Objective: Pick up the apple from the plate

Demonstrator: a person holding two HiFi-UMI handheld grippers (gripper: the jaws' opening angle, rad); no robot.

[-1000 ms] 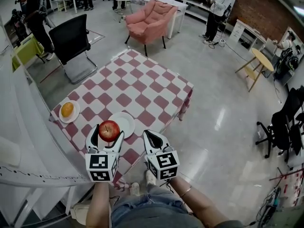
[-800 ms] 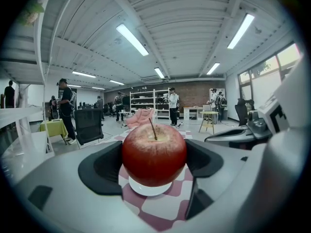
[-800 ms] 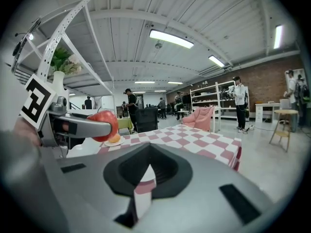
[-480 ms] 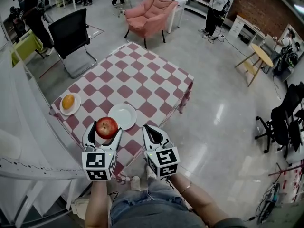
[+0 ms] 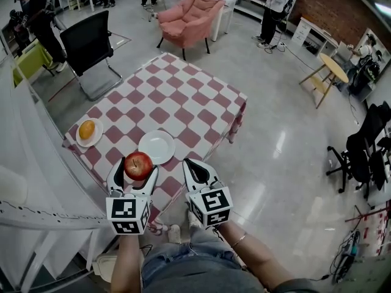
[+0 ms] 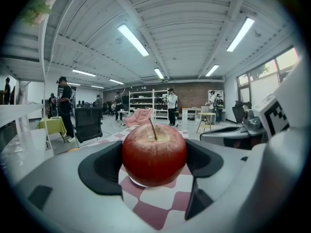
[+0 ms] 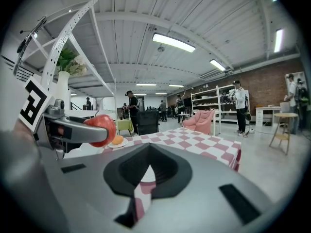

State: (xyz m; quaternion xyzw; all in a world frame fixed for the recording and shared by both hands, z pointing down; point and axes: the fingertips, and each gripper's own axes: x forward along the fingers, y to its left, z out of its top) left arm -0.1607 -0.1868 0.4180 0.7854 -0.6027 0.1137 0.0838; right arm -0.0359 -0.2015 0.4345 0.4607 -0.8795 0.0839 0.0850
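A red apple (image 5: 138, 165) sits between the fingers of my left gripper (image 5: 138, 167), which is shut on it and holds it above the near edge of the red-and-white checked table (image 5: 183, 102). In the left gripper view the apple (image 6: 154, 154) fills the gap between the black pads, stem up. The bare white plate (image 5: 157, 146) lies on the table just beyond the apple. My right gripper (image 5: 197, 171) hangs to the right of the left one with its jaws together and nothing in them. From the right gripper view (image 7: 146, 171) the apple (image 7: 100, 128) shows at the left.
An orange (image 5: 87, 128) rests on a small plate (image 5: 91, 137) at the table's left corner. A black office chair (image 5: 91, 44) and a pink armchair (image 5: 186, 14) stand beyond the table. A white rack (image 5: 36, 182) runs along the left. People stand far off.
My left gripper has drawn the apple back off the white plate toward the table's near edge. The right gripper stays shut beside it.
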